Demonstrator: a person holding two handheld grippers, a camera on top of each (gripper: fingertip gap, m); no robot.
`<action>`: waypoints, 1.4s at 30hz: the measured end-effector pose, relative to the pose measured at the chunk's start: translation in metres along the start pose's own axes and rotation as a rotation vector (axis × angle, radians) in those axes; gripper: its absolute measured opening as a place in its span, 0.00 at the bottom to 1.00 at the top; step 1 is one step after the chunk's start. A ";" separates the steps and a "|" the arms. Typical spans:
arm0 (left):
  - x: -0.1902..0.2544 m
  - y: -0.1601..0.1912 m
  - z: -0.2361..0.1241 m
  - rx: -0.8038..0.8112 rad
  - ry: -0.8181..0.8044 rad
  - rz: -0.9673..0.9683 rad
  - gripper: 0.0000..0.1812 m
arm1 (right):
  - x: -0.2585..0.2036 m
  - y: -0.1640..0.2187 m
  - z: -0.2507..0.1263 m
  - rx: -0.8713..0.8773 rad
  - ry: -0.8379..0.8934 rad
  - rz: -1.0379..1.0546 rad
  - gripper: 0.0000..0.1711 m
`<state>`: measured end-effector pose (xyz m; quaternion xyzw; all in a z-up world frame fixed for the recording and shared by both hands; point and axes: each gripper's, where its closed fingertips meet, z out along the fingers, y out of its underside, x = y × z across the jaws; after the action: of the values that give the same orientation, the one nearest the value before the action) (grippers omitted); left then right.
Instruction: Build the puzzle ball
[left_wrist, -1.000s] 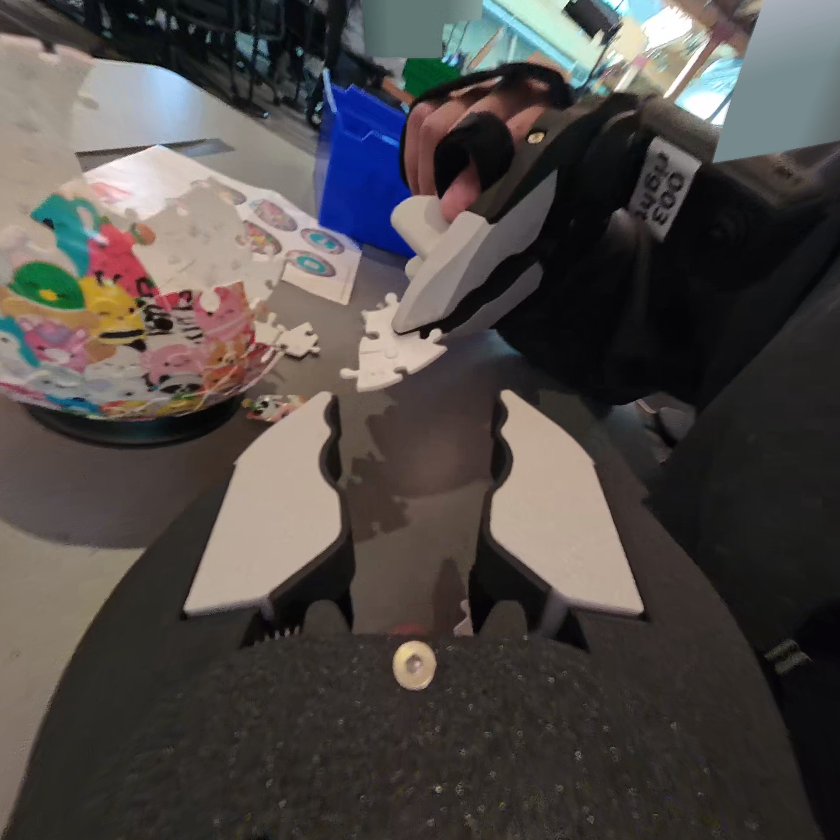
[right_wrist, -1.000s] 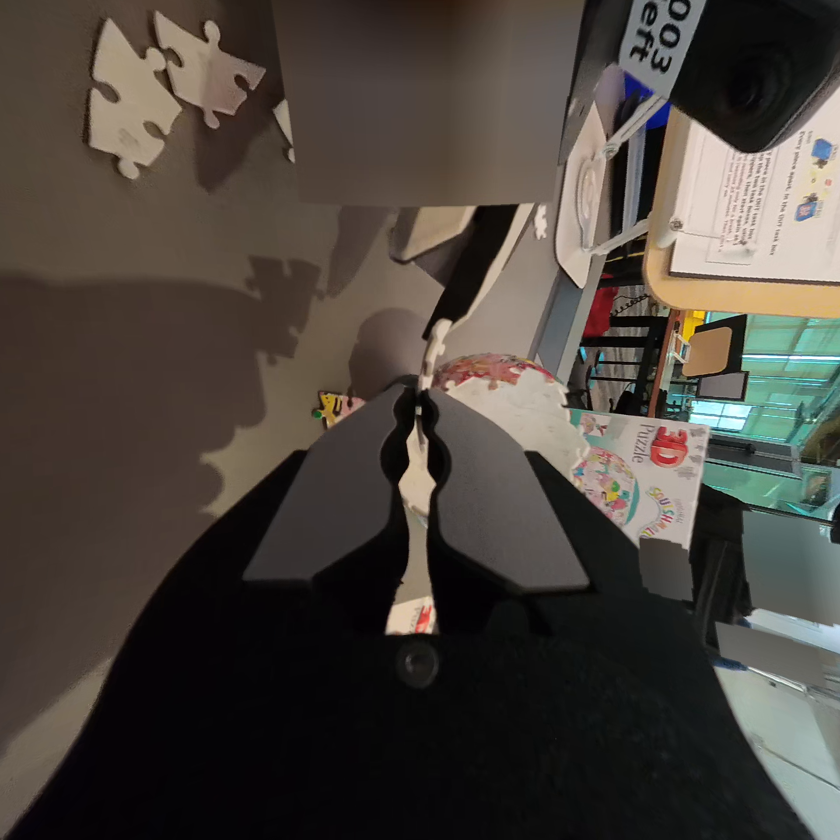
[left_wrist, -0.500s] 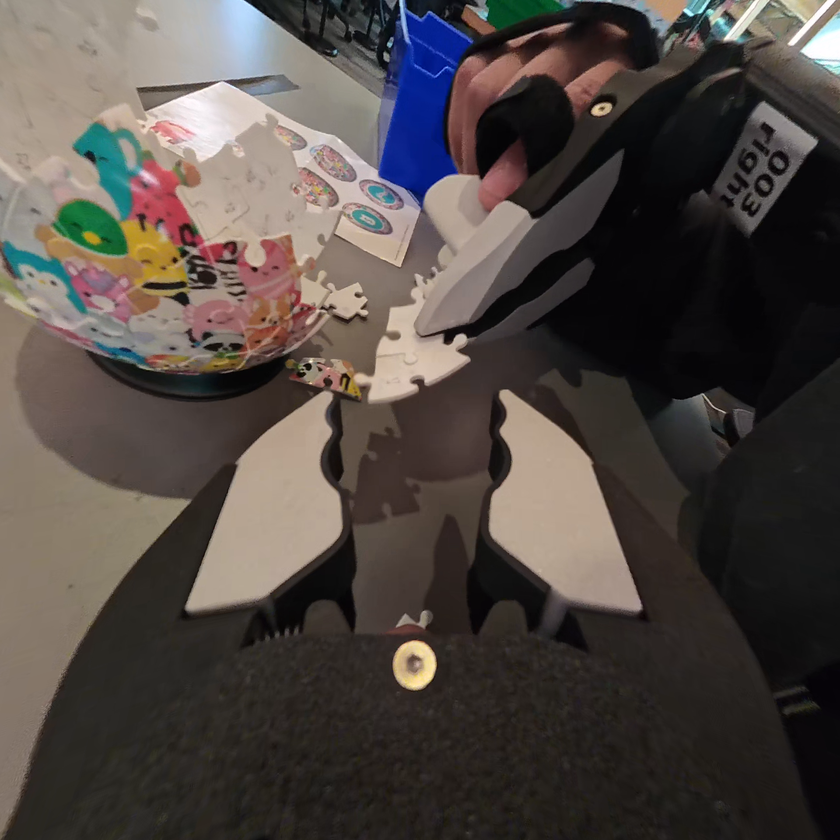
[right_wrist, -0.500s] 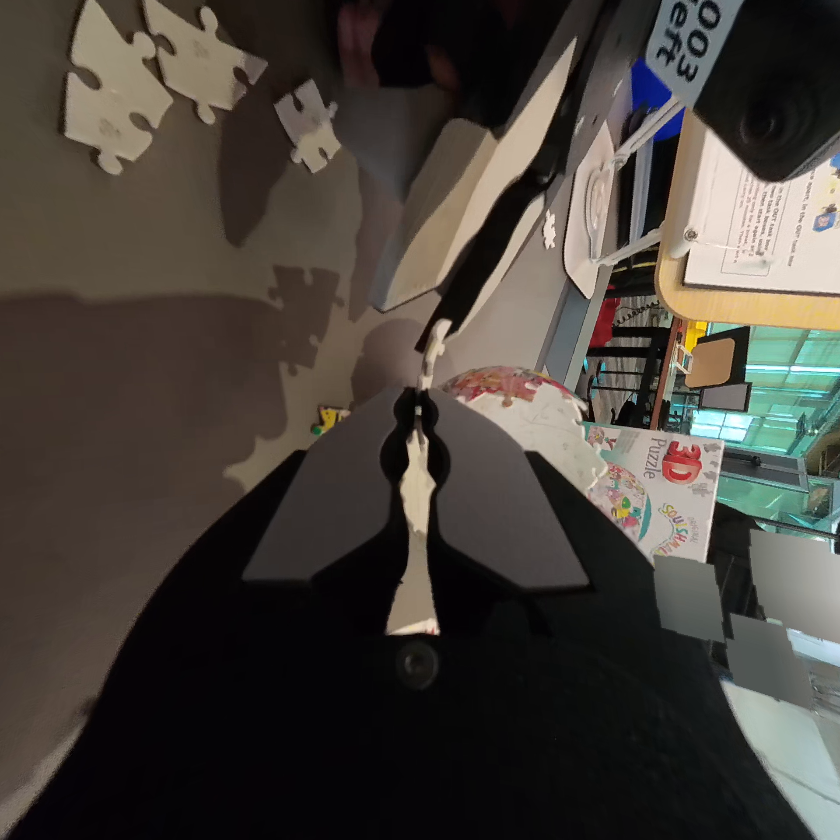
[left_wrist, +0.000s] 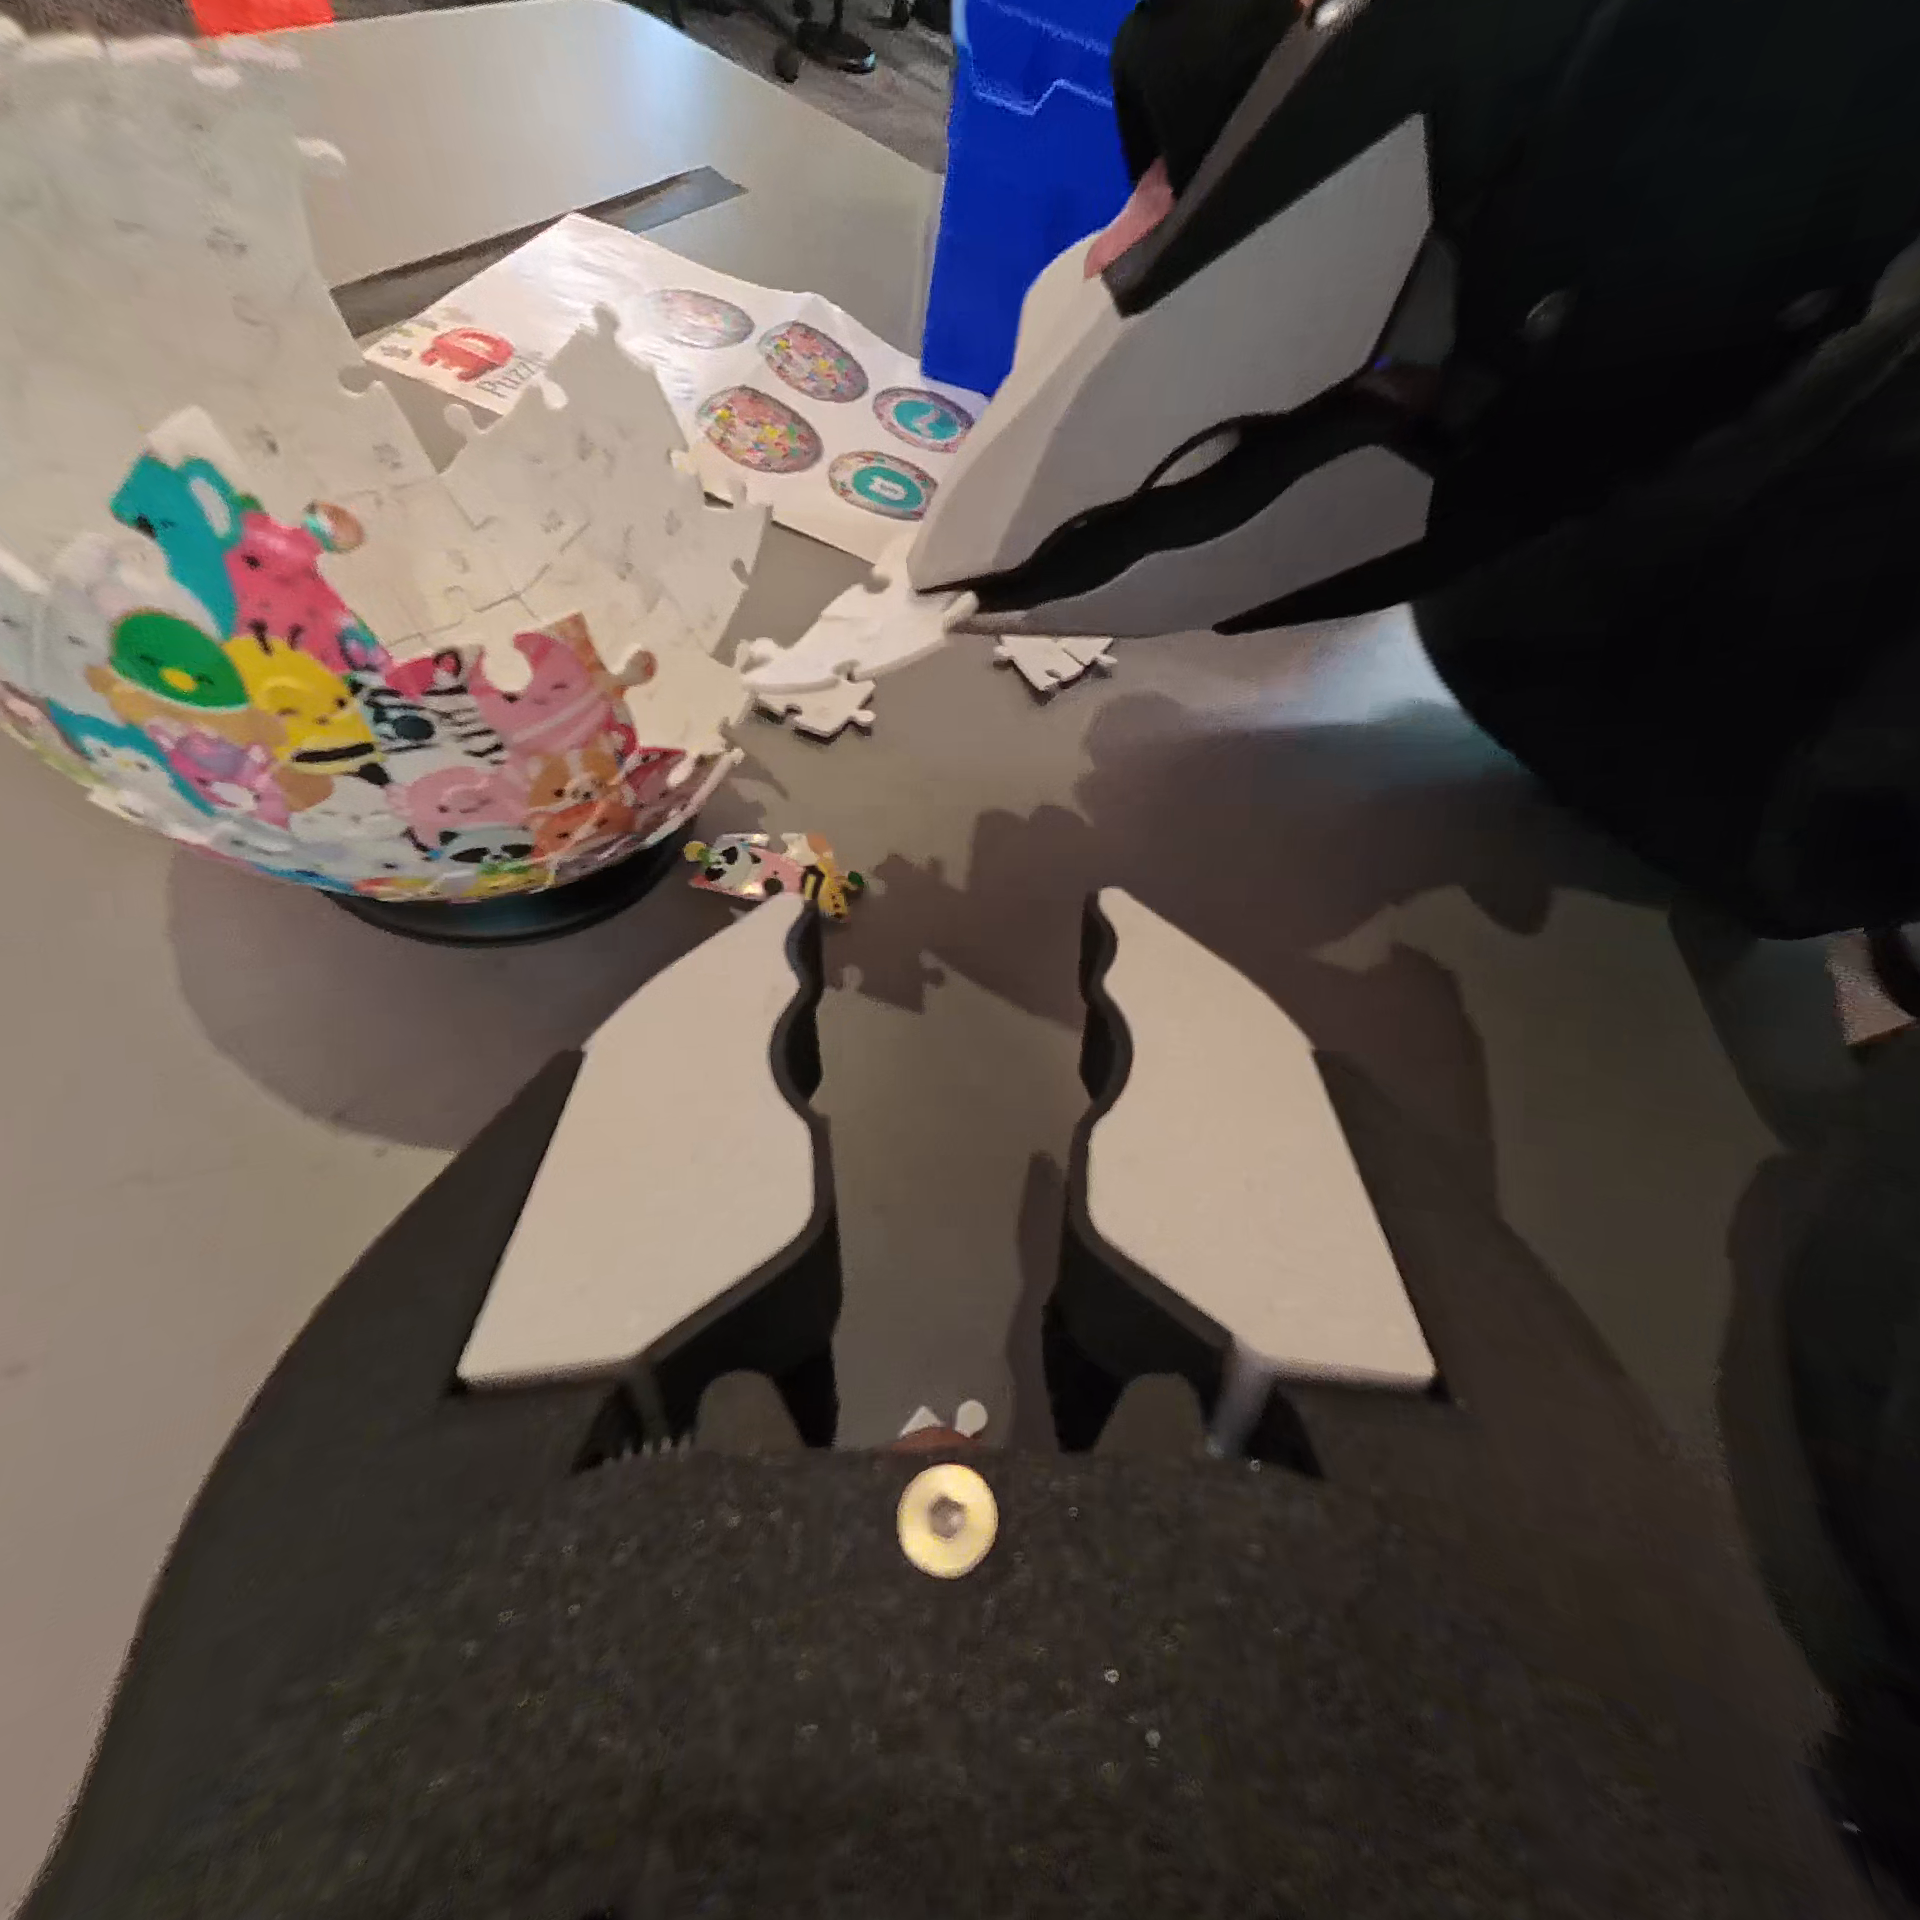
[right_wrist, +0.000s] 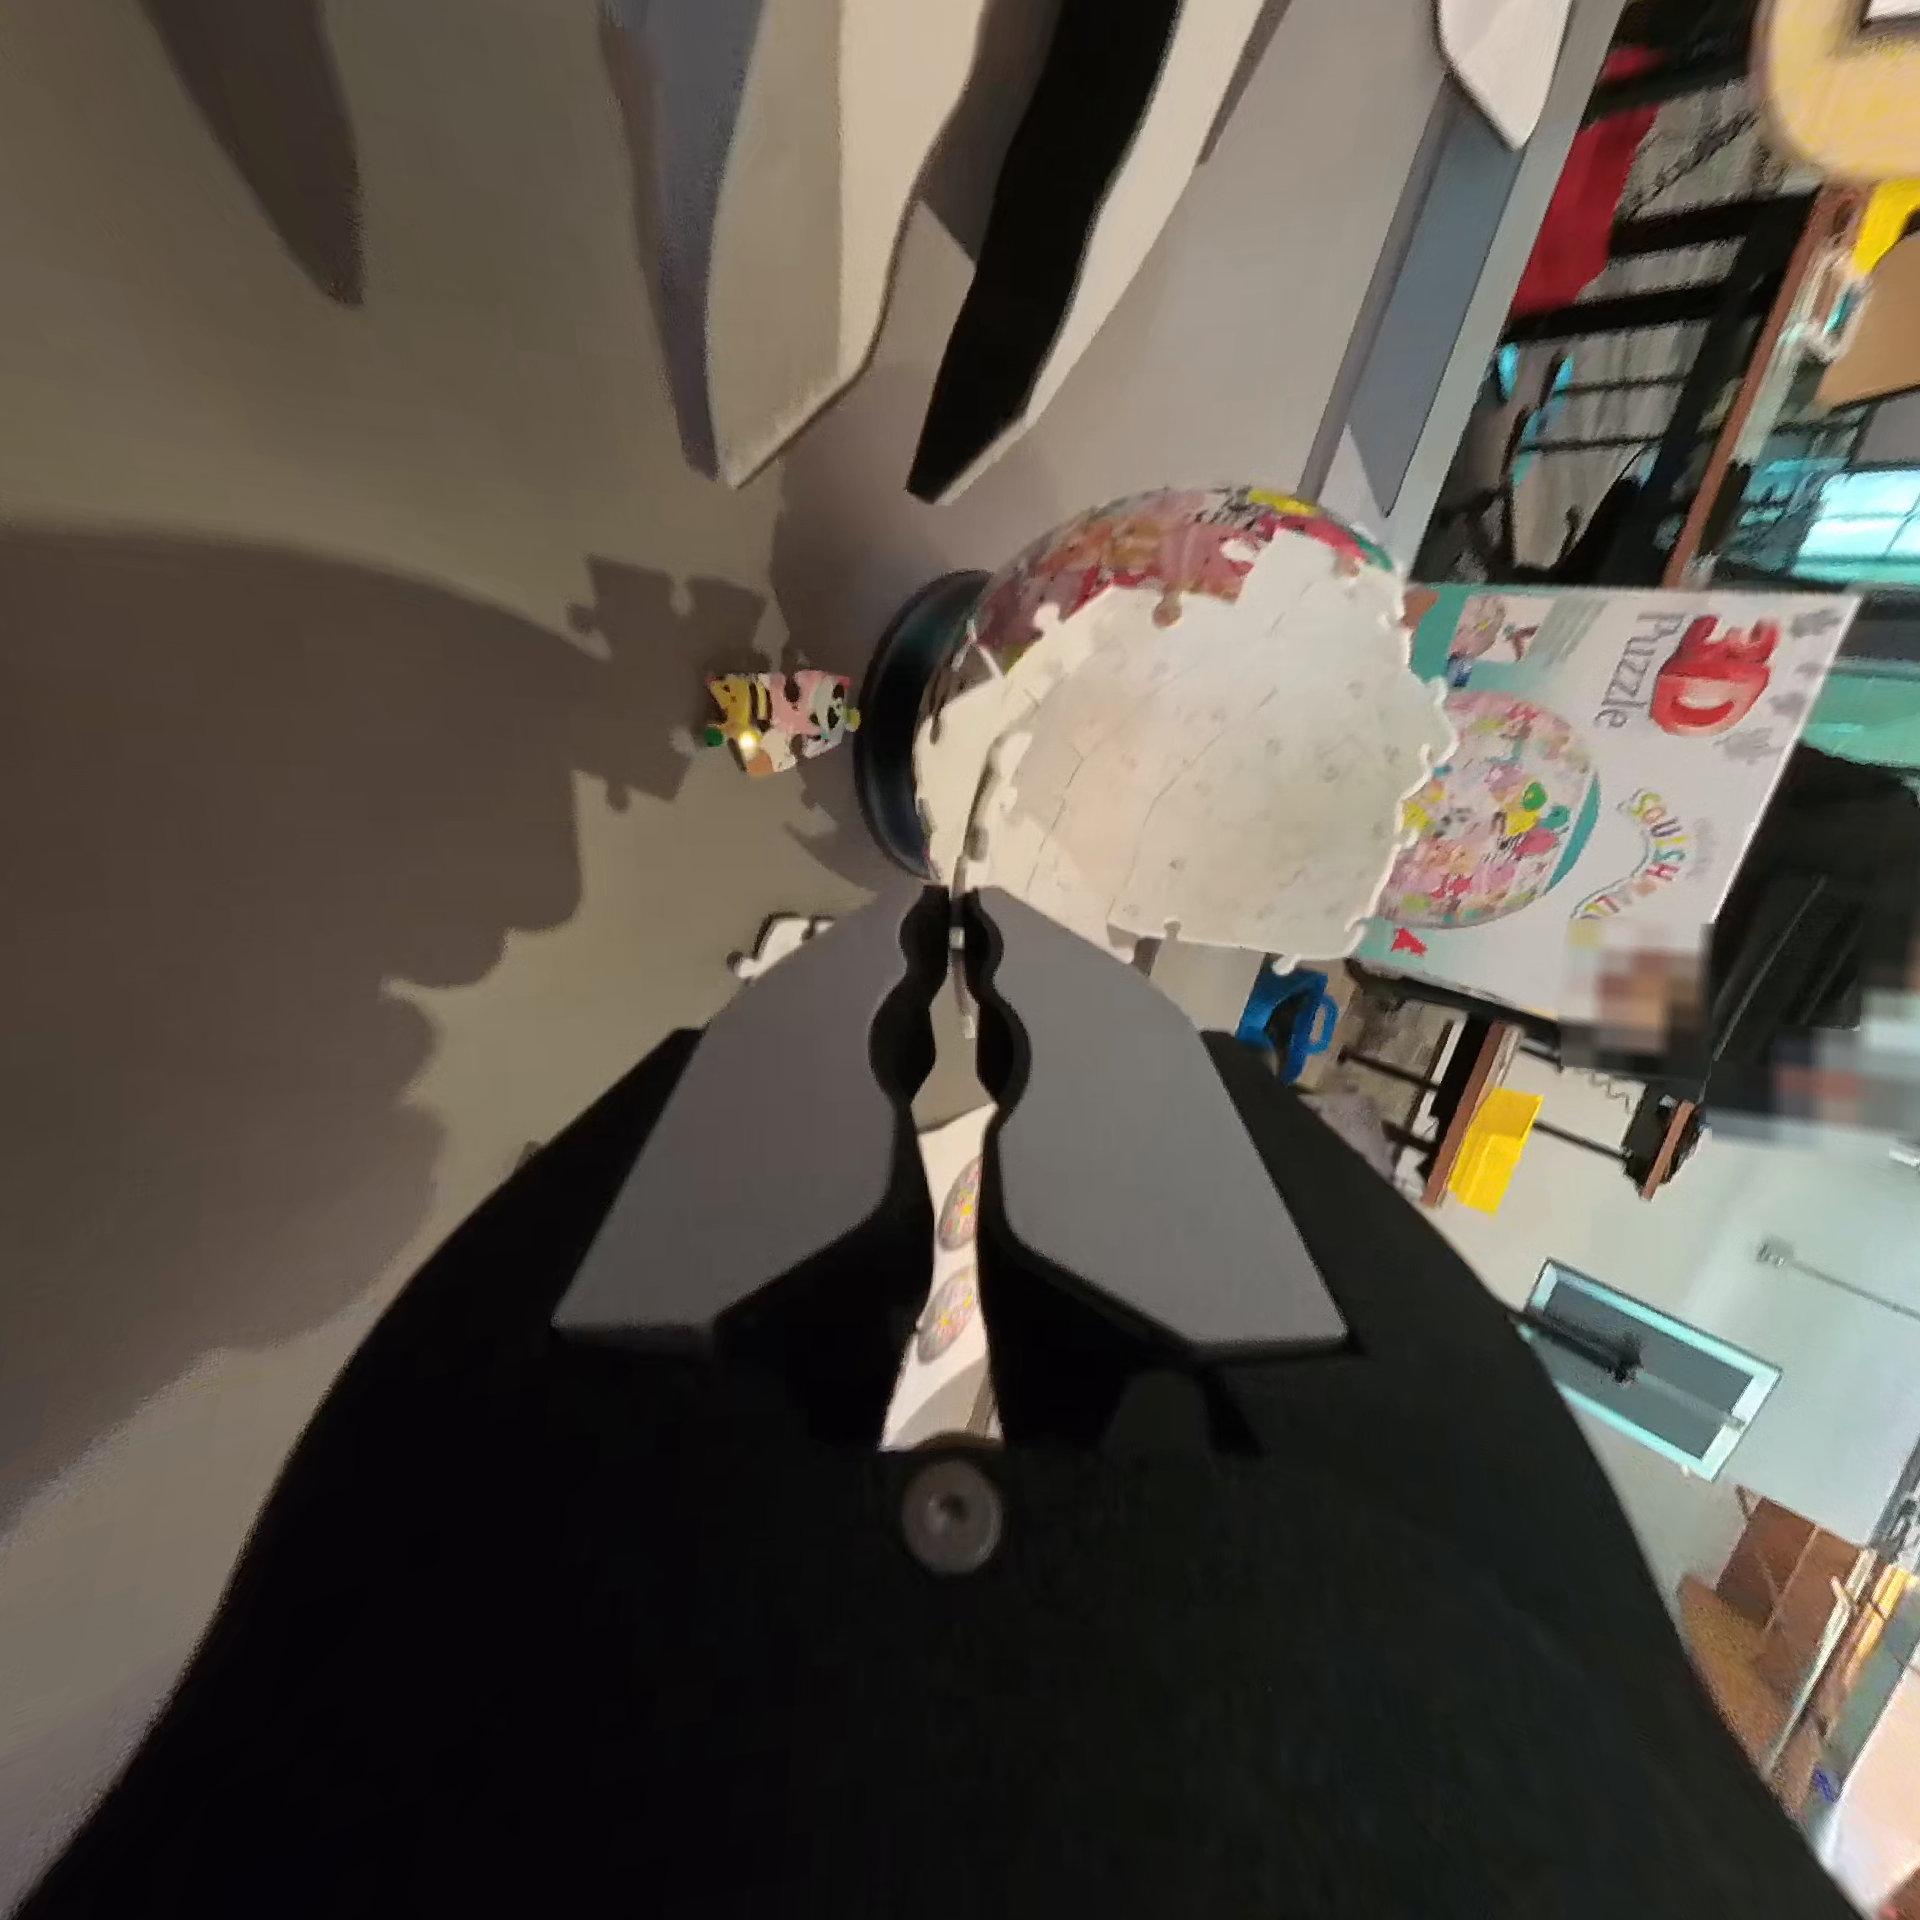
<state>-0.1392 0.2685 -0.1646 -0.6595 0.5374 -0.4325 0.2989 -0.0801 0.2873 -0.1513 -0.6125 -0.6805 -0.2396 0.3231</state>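
Between right gripper (right_wrist: 954, 940) tips, piece (left_wrist: 868, 634) edge-on, blurred

Bright overhead light; hard shadows; perhaps motion-blurred, warped edges

Readable print stands on the puzzle box (right_wrist: 1621, 748) and on the leaflet (left_wrist: 727, 395); its wording stays unquoted.

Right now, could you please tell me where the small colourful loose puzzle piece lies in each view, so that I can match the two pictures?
Left wrist view: the colourful loose piece lies at centre, just beyond the left tool's fingertips, right of the black stand.
Right wrist view: it lies left of centre, just left of the stand.
Shared landmark: the half-built puzzle ball.
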 end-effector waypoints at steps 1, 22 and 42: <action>-0.005 0.000 -0.001 -0.013 -0.027 0.033 0.26 | 0.002 0.000 -0.001 -0.030 -0.013 0.007 0.01; -0.156 -0.033 -0.055 0.196 -0.133 0.289 0.38 | 0.012 0.006 0.014 -0.467 -0.492 -0.208 0.01; -0.045 -0.046 -0.060 0.224 0.029 0.175 0.44 | -0.002 -0.020 -0.047 0.057 0.183 0.463 0.01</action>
<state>-0.1736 0.3272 -0.1091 -0.5660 0.5456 -0.4716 0.3994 -0.0929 0.2492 -0.1199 -0.7186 -0.4962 -0.1943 0.4469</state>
